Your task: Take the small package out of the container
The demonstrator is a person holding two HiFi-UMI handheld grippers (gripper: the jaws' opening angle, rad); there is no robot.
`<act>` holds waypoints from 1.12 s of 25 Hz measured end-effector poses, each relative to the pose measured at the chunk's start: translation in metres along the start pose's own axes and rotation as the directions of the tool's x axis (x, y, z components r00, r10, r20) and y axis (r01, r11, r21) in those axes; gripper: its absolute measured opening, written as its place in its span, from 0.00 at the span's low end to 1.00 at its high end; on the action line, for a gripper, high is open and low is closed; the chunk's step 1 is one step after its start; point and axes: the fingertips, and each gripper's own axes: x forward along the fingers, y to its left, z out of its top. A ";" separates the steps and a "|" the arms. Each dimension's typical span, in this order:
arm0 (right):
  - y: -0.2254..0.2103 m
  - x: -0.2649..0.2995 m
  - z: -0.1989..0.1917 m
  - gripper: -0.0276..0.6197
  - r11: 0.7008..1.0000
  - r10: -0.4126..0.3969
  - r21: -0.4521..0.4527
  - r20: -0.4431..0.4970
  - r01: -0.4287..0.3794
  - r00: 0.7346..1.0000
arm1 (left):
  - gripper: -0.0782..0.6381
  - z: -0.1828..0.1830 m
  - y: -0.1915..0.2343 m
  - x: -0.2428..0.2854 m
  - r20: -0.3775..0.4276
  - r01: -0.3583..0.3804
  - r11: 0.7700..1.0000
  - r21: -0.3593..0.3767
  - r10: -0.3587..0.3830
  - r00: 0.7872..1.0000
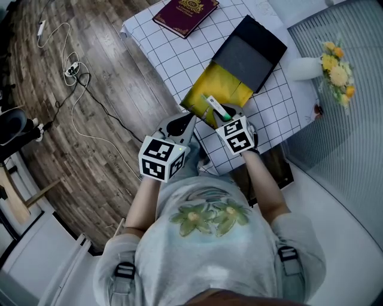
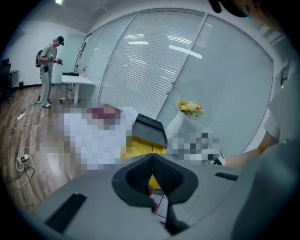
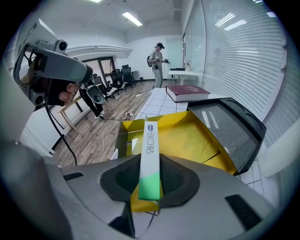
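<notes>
The container is a black box with a yellow lining (image 1: pixel 222 83) lying open on the checked tablecloth (image 1: pixel 173 57), its black lid (image 1: pixel 250 52) folded back. My right gripper (image 1: pixel 213 111) is shut on the small package (image 1: pixel 216 107), a slim white carton with a green end. In the right gripper view the small package (image 3: pixel 149 154) stands between the pads above the near edge of the yellow lining (image 3: pixel 187 136). My left gripper (image 1: pixel 187 122) hovers at the table's near edge, beside the box, jaws together and holding nothing. Its own view shows the left gripper (image 2: pixel 152 159) tips meeting before the yellow box (image 2: pixel 138 147).
A maroon book (image 1: pixel 185 13) lies at the far end of the table. A white vase with yellow flowers (image 1: pixel 317 67) stands at the right edge. Cables (image 1: pixel 72 69) trail over the wooden floor on the left. Another person (image 3: pixel 158 65) stands far off.
</notes>
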 end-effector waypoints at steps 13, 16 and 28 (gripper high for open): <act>0.002 -0.014 0.004 0.18 1.000 -0.011 -0.025 0.019 0.011 1.000 | 0.12 0.004 -0.010 -0.010 0.027 -0.009 1.000 0.017 0.008 1.000; 0.003 -0.018 0.005 0.18 0.999 -0.015 -0.028 0.026 0.015 1.000 | 0.12 0.004 -0.013 -0.013 0.033 -0.011 1.000 0.021 0.011 0.999; 0.005 -0.034 0.012 0.18 0.999 -0.023 -0.045 0.060 0.026 0.998 | 0.12 0.009 -0.022 -0.024 0.060 -0.023 0.999 0.038 0.021 0.998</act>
